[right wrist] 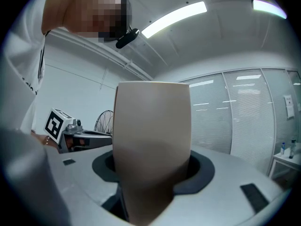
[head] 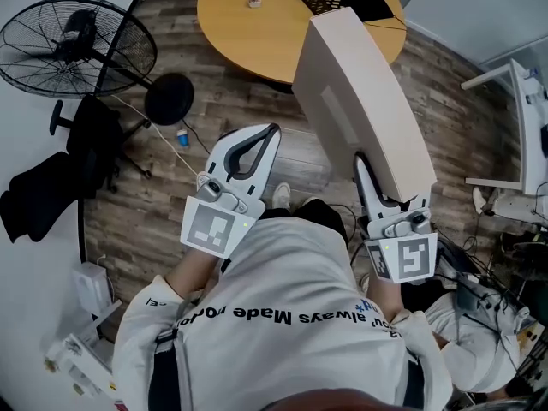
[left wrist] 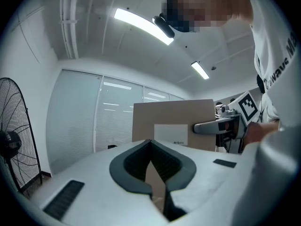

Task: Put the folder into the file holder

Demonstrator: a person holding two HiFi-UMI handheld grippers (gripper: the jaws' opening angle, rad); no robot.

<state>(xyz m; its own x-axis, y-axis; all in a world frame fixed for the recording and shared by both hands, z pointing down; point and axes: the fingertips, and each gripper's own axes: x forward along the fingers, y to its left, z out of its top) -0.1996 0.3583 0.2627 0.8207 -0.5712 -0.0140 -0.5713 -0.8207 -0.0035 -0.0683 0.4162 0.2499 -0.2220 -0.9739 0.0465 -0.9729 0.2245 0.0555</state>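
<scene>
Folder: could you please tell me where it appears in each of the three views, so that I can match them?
Head view: the folder rises tilted, right of centre, up toward the round table.
Left gripper view: centre, beyond the jaws, its labelled face showing.
Right gripper view: fills the centre, clamped between the jaws.
Shared landmark: the standing fan, far left in the left gripper view, left of the folder in the right gripper view.

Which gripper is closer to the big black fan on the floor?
Left. The left gripper hangs to the right of the fan, well apart from it. The right gripper is farther right, clamped on the folder.
</scene>
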